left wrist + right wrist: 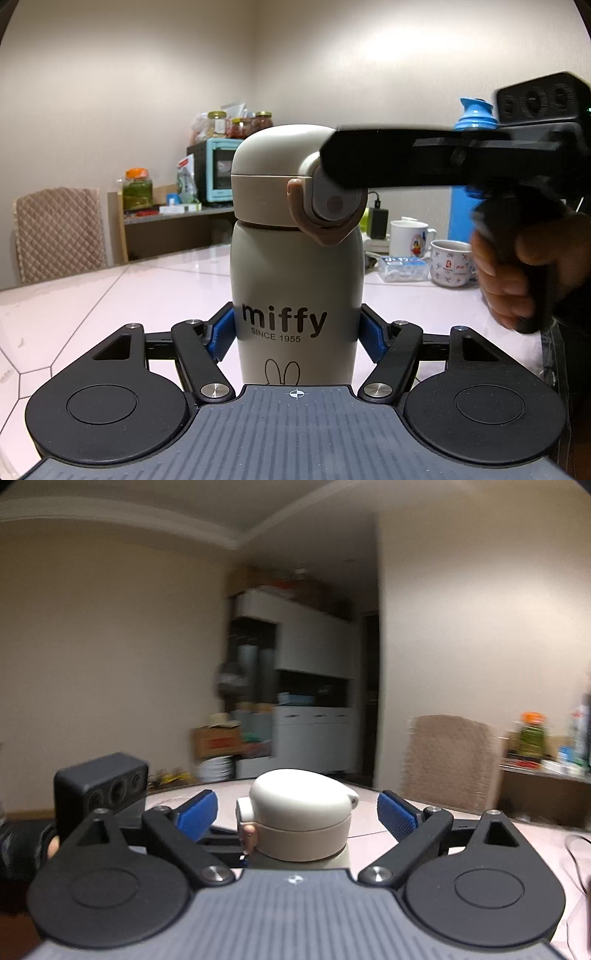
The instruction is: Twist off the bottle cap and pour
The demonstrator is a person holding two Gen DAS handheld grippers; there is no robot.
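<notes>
Bottle (pixel 295 295) base hidden behind left gripper (pixel 297 334) body; right gripper (pixel 406 158) motion-blurred; right wrist background cabinet (pixel 314 646) blurred.

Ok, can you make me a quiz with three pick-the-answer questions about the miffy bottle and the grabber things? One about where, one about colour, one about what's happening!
1. Where does the left gripper hold the bottle?
A. low on its body
B. on the cap
C. under its base

2. What colour are the gripper pads?
A. red
B. blue
C. yellow

3. How is the right gripper at the cap?
A. squeezing it tight
B. open, pads clear of it
C. far off to one side

Answers:
1 A: the pads press the body beside the word miffy.
2 B: both wrist views show ridged blue pads.
3 B: gaps show between each pad and the cap, which is still on the bottle.
</notes>
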